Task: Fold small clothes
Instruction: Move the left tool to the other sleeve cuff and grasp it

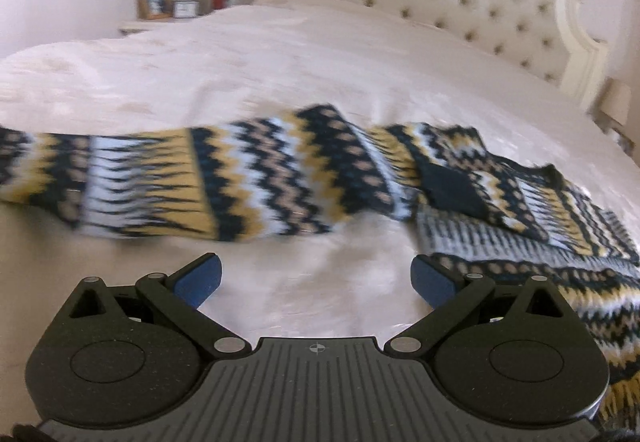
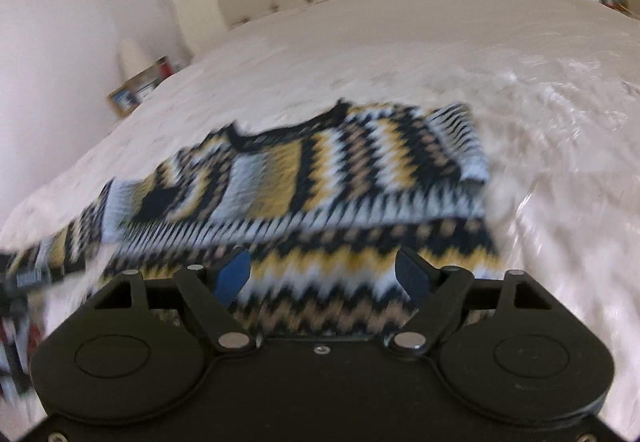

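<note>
I see one knit sweater [image 1: 532,201], zigzag bands of navy, mustard, tan and white, lying on the bed, body partly folded, one sleeve [image 1: 192,181] stretched out sideways.

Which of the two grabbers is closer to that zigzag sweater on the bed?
Right. The right gripper hangs open directly over the zigzag sweater, knit filling the gap between its fingers. The left gripper is open over bare bedspread, the sleeve just ahead.

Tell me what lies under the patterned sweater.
The sweater lies on the pale bedspread, which shows all around it. One folded part rests on its body. Anything beneath the knit is hidden.
</note>
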